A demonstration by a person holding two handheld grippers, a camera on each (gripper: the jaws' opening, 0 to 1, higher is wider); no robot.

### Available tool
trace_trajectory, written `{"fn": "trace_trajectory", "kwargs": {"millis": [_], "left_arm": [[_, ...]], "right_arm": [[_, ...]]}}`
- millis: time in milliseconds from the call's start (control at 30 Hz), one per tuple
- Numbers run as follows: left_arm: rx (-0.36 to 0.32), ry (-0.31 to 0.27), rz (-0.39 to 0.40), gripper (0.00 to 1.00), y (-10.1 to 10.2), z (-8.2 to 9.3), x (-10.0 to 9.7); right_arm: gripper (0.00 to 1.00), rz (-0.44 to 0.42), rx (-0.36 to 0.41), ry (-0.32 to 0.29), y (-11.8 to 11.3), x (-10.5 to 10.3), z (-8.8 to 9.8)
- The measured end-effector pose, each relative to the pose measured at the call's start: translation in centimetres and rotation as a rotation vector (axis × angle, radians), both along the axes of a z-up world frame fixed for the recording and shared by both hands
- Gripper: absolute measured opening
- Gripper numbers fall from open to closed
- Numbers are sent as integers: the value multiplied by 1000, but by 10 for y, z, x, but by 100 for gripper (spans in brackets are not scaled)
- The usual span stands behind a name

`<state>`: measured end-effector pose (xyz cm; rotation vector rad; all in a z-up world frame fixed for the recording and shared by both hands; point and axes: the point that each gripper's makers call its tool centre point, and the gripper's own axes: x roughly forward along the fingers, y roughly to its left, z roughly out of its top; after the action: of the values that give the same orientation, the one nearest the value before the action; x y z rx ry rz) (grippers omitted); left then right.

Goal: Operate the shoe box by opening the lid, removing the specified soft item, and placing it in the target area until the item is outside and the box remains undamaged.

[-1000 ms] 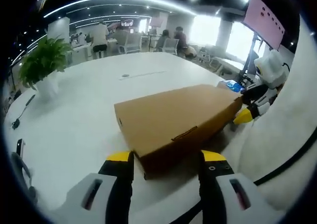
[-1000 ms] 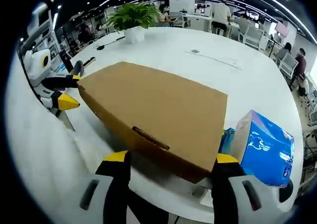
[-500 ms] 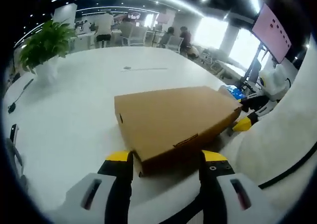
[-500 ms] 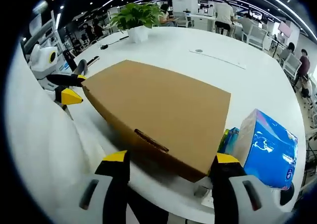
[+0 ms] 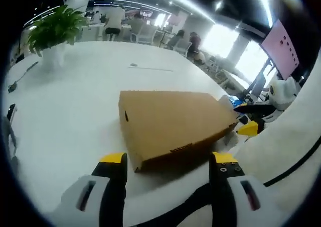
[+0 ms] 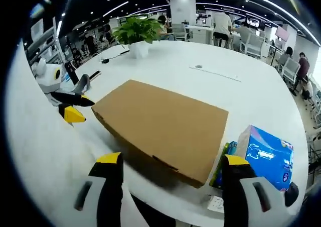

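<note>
A closed brown cardboard shoe box (image 5: 170,124) (image 6: 163,126) lies flat on the white table (image 5: 70,106) (image 6: 210,86), lid down. My left gripper (image 5: 168,161) stands open just short of the box's near corner, nothing between its jaws. My right gripper (image 6: 173,164) is also open, a little back from the box's front edge with its slot tab. In the left gripper view the right gripper (image 5: 248,119) shows beyond the box's far end. The left gripper (image 6: 67,106) shows at the box's left end in the right gripper view. Both are apart from the box.
A blue tissue pack (image 6: 266,154) lies right of the box with a small green item (image 6: 220,159) beside it. A potted plant (image 6: 135,33) (image 5: 52,33) stands at the far side. A dark cable (image 5: 20,81) lies near it. People sit at desks behind.
Both grippers have drawn back and risen from the box, which now looks smaller and farther. The box itself has not moved and stays closed.
</note>
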<state>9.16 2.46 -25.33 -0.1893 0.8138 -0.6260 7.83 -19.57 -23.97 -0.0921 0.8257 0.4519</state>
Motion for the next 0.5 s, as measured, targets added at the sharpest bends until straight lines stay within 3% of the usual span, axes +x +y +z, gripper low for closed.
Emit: {"fn": "trace_trajectory", "kwargs": {"millis": [133,200,267,300,333,367,433,500], "left_arm": [[-57,27,55,80,3,4,3],[-91,20,117,97,6,7,9],[-165,85,162,98,4,8,6],[-205,94,168,99,1,11,7],[-231,111,176,99,-1,13,5],[-274,131,198,99,-3,15,5],[-347,179,227,99,-7,19,4],[-431,244,270,99,-10,21,2]], "right_arm": [[99,-17,52,-8,1,-1,7],[100,-21,104,-2,5,-2,10],[100,-33,259,57,20,-8,16],[100,-108,325,47,19,-4,20],[100,-126,348,47,19,-4,21],[100,-191,478,102,23,-7,23],[99,-251,580,115,23,-5,26],[93,-360,783,167,22,-5,33]]}}
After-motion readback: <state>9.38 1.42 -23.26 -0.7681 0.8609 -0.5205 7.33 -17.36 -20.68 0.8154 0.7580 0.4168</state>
